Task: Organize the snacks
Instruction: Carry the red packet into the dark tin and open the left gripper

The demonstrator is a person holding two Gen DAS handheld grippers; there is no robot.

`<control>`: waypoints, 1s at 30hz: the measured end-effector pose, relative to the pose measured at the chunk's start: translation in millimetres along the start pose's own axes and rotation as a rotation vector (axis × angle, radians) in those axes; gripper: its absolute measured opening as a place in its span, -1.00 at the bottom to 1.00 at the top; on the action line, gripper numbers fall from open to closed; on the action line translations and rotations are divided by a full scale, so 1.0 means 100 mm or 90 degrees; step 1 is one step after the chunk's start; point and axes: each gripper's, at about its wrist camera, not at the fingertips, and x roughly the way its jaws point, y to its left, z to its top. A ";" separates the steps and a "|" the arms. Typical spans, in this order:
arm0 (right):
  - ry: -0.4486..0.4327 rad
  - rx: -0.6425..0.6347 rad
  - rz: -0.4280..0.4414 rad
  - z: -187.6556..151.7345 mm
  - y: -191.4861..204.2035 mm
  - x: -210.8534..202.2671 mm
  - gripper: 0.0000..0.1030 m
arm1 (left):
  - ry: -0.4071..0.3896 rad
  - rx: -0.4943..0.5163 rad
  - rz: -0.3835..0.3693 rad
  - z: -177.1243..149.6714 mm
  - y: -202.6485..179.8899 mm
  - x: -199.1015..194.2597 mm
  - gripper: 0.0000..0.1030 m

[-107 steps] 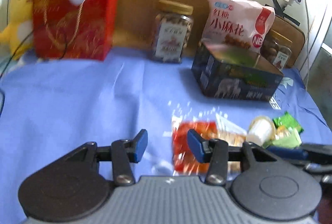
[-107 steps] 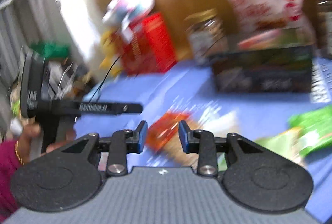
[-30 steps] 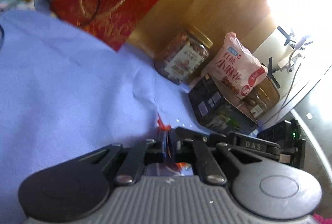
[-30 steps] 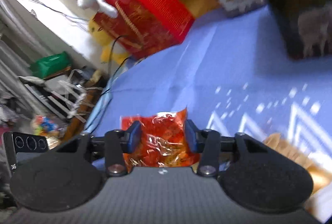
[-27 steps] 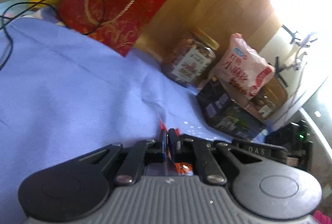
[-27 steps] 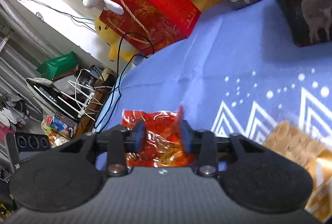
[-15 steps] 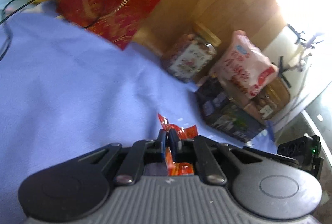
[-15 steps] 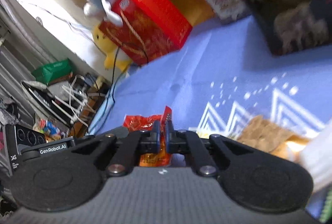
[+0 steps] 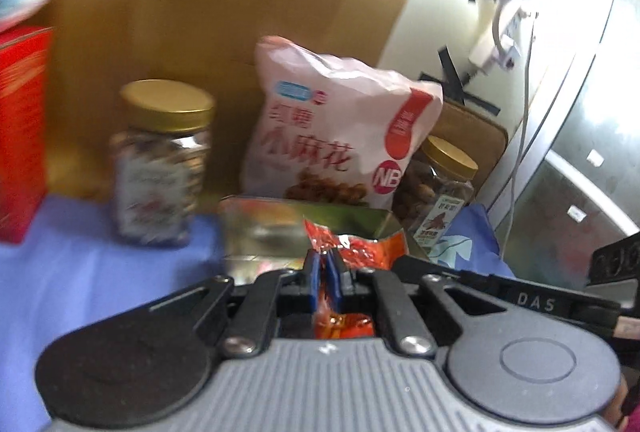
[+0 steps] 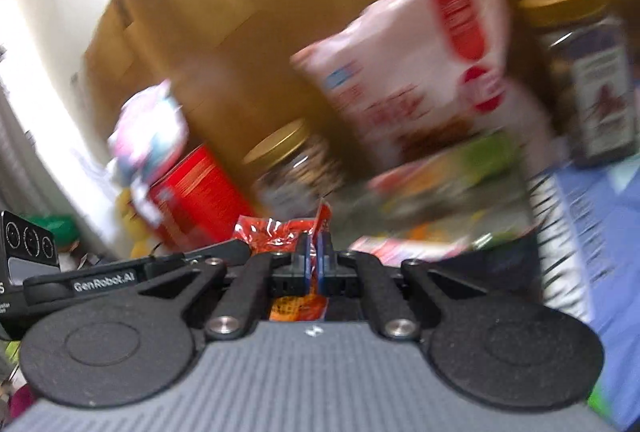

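A red-orange snack packet (image 9: 362, 247) hangs in the air, held from two sides. My left gripper (image 9: 323, 264) is shut on one edge of it. My right gripper (image 10: 314, 252) is shut on the other edge of the same packet (image 10: 276, 234). Just behind the packet in the left wrist view stands an open dark box with a shiny lining (image 9: 256, 232). The right wrist view is blurred, and the box (image 10: 440, 183) shows there only as a smear. Each gripper's black body appears in the other's view.
A pink snack bag (image 9: 340, 127) leans behind the box. A gold-lidded jar (image 9: 160, 159) stands to its left, a second jar (image 9: 440, 187) to its right, and a red gift box (image 9: 20, 127) at far left. Blue cloth (image 9: 80, 272) covers the table; a wooden board rises behind.
The right gripper closed on the packet's free edge. Both grippers then lifted the packet off the blue cloth and carried it toward the open box.
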 end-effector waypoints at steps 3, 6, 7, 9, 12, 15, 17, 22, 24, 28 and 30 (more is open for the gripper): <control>-0.015 0.003 -0.034 0.13 -0.24 0.01 -0.89 | 0.008 0.017 0.013 0.07 -0.13 0.33 -0.81; -0.030 -0.017 -0.066 0.16 -0.40 0.07 -0.80 | 0.008 0.037 0.050 0.06 -0.19 0.58 -0.76; -0.033 -0.027 -0.077 0.15 -0.43 0.09 -0.80 | 0.010 0.044 0.063 0.04 -0.21 0.65 -0.68; -0.035 -0.045 -0.088 0.13 -0.48 0.10 -0.79 | 0.018 0.047 0.073 0.02 -0.20 0.73 -0.61; -0.035 -0.068 -0.102 0.11 -0.51 0.10 -0.79 | 0.028 0.052 0.084 -0.03 -0.19 0.79 -0.61; -0.027 -0.073 -0.111 0.09 -0.55 0.05 -0.79 | 0.043 0.056 0.099 -0.08 -0.18 0.82 -0.61; -0.007 -0.064 -0.109 0.07 -0.56 0.05 -0.79 | 0.057 0.057 0.108 -0.12 -0.16 0.84 -0.61; 0.034 -0.061 -0.093 0.05 -0.44 0.02 -0.79 | 0.072 0.064 0.112 -0.18 -0.15 0.77 -0.61; 0.053 -0.049 -0.083 0.08 -0.41 -0.01 -0.79 | 0.076 0.059 0.114 -0.17 -0.16 0.71 -0.61; 0.011 -0.048 -0.067 0.12 -0.34 -0.33 -0.79 | 0.051 0.055 0.079 -0.18 -0.26 0.41 -0.52; -0.019 -0.027 -0.063 0.12 -0.39 -0.60 -0.70 | 0.048 0.062 0.042 -0.22 -0.37 0.29 -0.46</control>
